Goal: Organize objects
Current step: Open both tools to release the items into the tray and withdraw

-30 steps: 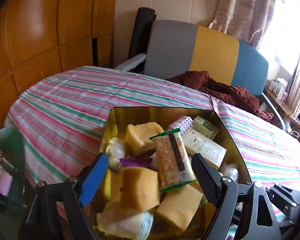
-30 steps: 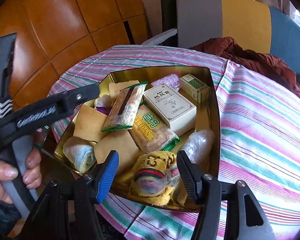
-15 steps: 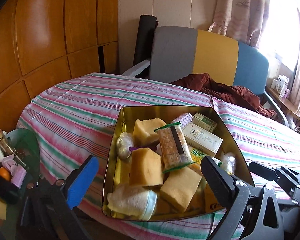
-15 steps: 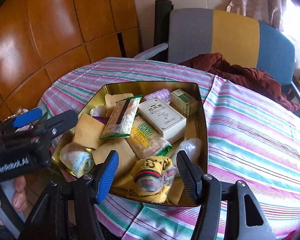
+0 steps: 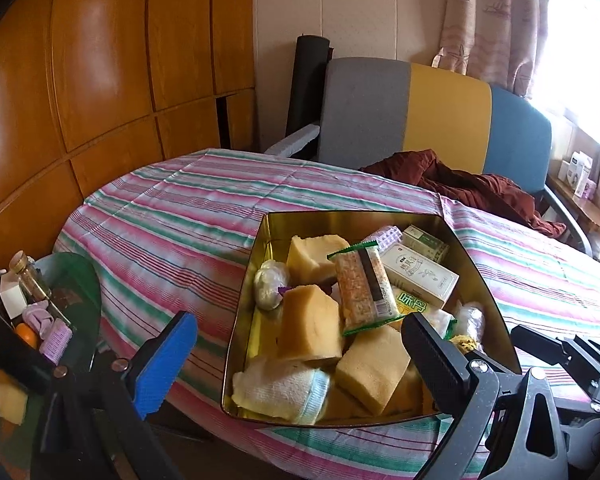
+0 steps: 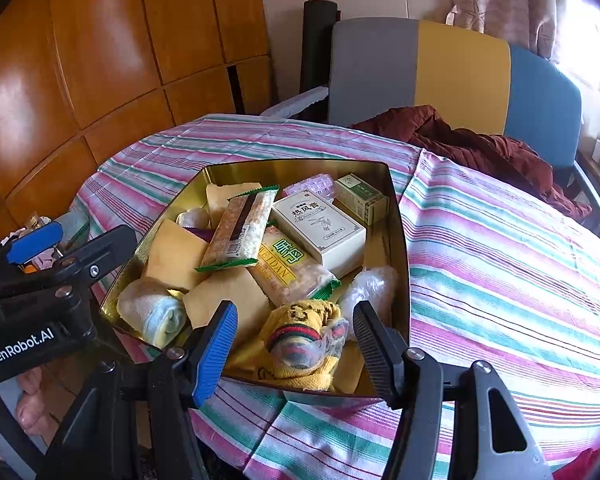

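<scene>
Striped surface [image 5: 188, 216] carries gold tin [image 5: 340, 220] near its edge w/ snack bar [image 5: 364, 288] now atop the pile, left tool [image 5: 296, 344] gone from closer-set to fully released & backed off, right tool [image 6: 292, 340] half-spread, empty, so drop looks done.

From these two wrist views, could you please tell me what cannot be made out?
- Floor of the gold tin: covered by the piled items, both views.
- Small print on the white box: too small, both views.
- Yellow knitted item: partly wrapped in plastic, what it is stays unclear, right wrist view.
- Green glass side table: cut off by the left gripper, left wrist view.
</scene>
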`<move>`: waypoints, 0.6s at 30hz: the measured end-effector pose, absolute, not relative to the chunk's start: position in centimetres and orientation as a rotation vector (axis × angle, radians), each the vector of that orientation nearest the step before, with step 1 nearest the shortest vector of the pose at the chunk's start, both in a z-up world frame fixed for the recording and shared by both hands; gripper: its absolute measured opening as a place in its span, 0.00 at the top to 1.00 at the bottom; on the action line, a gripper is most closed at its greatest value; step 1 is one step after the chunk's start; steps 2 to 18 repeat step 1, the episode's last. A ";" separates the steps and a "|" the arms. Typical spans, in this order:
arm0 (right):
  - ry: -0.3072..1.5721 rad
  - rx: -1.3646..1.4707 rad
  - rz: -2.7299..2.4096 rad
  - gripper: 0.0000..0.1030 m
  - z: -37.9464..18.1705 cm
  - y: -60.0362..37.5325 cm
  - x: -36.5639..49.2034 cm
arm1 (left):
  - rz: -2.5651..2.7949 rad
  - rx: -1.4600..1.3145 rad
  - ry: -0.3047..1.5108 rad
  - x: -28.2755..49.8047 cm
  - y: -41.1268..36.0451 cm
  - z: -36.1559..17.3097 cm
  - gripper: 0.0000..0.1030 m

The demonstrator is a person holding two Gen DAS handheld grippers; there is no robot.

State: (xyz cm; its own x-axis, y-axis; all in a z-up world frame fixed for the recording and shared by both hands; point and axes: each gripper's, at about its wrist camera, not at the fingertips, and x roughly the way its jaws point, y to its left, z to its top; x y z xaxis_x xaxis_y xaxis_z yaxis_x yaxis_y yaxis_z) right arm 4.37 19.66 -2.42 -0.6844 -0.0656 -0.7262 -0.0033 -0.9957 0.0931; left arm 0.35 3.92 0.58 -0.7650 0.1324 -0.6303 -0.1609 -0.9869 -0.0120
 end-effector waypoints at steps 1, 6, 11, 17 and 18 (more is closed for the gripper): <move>-0.133 1.232 -2.850 0.41 -2.4 19.6 4.4 | 2.808 -1.004 0.061 0.3 3.9 0.6 0.00; -0.133 1.232 -2.850 0.41 -2.4 19.6 4.4 | 2.808 -1.004 0.061 0.3 3.9 0.6 0.00; -0.133 1.232 -2.850 0.41 -2.4 19.6 4.4 | 2.808 -1.004 0.061 0.3 3.9 0.6 0.00; -0.133 1.232 -2.850 0.41 -2.4 19.6 4.4 | 2.808 -1.004 0.061 0.3 3.9 0.6 0.00; -0.133 1.232 -2.850 0.41 -2.4 19.6 4.4 | 2.808 -1.004 0.061 0.3 3.9 0.6 0.00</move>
